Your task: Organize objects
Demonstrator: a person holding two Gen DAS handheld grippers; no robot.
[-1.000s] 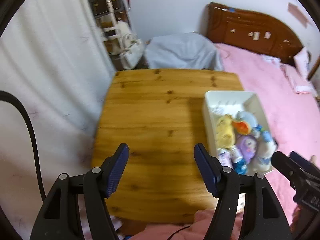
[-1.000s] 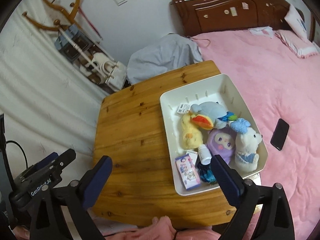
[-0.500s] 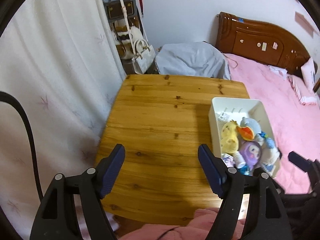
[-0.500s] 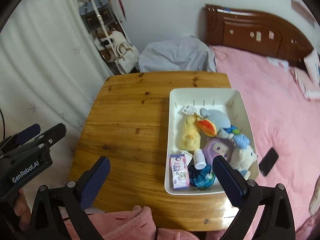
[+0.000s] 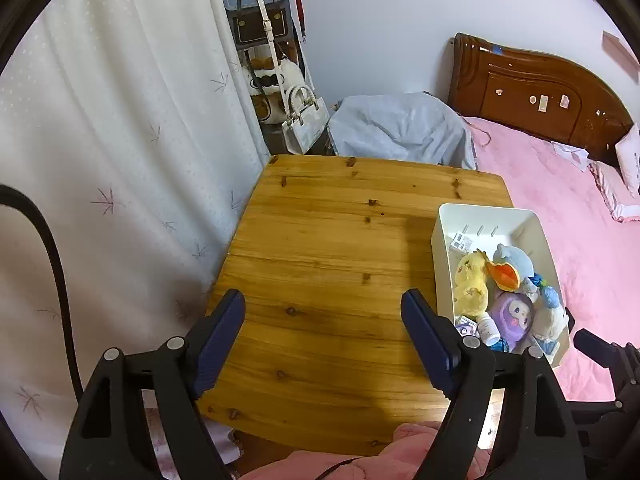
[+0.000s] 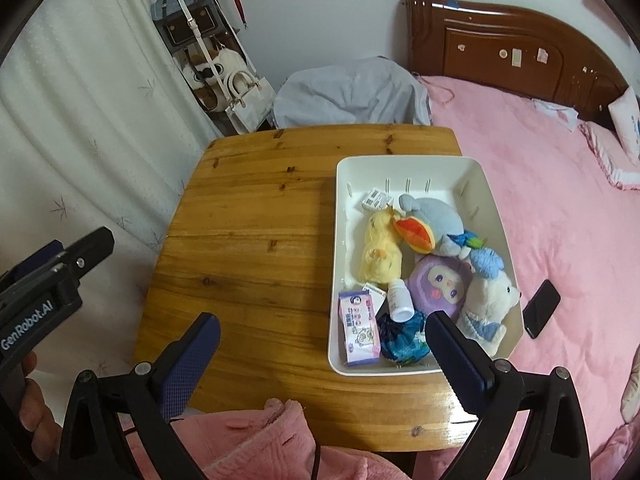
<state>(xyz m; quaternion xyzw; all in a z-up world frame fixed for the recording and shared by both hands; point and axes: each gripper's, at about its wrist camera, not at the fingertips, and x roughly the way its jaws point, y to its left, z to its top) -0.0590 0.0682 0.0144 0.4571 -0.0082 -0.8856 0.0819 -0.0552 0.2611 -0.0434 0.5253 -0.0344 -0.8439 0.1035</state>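
Hovering above wooden table, right gripper spread wide, nothing held; white bin crammed with plush toys just ahead-right. Left gripper also spread, over bare wood, likely sorting space.

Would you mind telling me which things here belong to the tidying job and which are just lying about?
Part of the job:
white bin
yellow duck toy
blue dolphin toy
purple doll
white bear
pill bottle
tissue pack
wooden table

Just lying about:
phone on the bed
handbags
grey cloth heap
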